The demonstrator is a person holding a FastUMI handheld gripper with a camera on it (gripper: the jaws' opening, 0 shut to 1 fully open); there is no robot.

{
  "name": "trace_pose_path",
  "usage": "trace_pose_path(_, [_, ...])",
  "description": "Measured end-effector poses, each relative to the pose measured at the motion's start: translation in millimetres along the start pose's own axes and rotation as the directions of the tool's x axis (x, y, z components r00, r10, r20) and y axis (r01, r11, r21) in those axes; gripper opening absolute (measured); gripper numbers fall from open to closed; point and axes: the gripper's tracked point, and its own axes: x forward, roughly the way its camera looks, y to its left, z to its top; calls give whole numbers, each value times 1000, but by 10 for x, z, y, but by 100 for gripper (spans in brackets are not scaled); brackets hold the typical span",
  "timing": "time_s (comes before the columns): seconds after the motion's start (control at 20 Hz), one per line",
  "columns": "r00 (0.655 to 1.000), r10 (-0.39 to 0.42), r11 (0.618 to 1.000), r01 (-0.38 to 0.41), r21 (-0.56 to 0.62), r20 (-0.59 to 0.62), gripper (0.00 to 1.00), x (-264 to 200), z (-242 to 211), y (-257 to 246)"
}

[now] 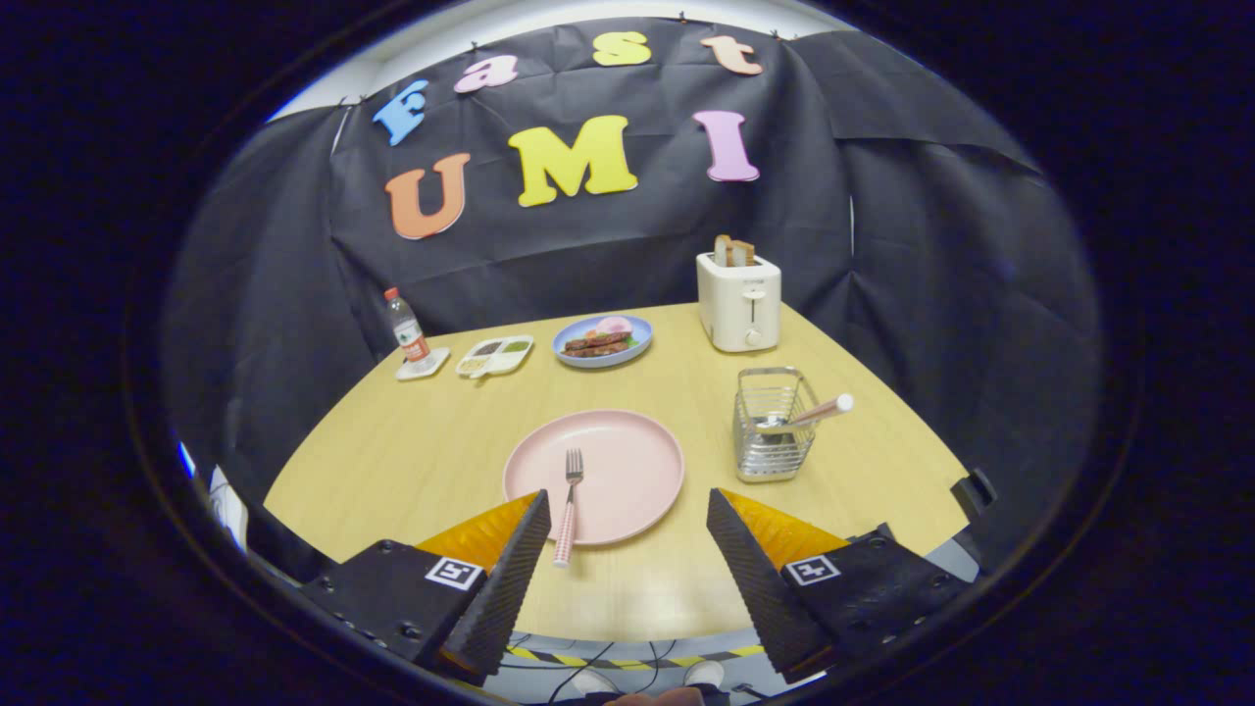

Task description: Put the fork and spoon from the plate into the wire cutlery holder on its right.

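The jaws of the black, orange-backed gripper [623,549] stood wide apart and held nothing, poised above the near edge of the pale wooden bench [412,461]. Just ahead of them, nearer the left finger, lay the steel fork with a pink checked handle [568,508]. Its long axis ran almost straight away from the gripper: tines pointing far, resting on the round pink plate [627,461], handle overhanging the near rim. A grasp on that overhanging handle risked tipping the tines up or skidding the fork across the smooth plate, since the fork sat off-centre between the fingers. Farther right stood the square wire cutlery holder [773,427], with the pink-handled spoon [819,412] already leaning out of it; a careless drop could knock that slanted handle or nudge the light holder.
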Motion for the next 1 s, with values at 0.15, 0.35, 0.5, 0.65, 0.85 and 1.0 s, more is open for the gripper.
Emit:
trace_pose_path(0.15, [999, 29, 998, -28, -52, 18, 96, 167, -271, 248])
trace_pose_path(0.35, [998, 34, 994, -29, -105, 50, 95, 422, -442, 358])
trace_pose_path(0.5, [996, 18, 993, -8, -118, 85, 85, 626, -461, 346])
trace_pose_path(0.65, [995, 6, 992, 7, -129, 102, 72, 752, -497, 311])
trace_pose_path(0.85, [993, -11, 990, 27, -135, 117, 60, 748, -546, 267])
trace_pose_path(1.0, [991, 0, 985, 22, -169, 131, 51, 710, -581, 287])
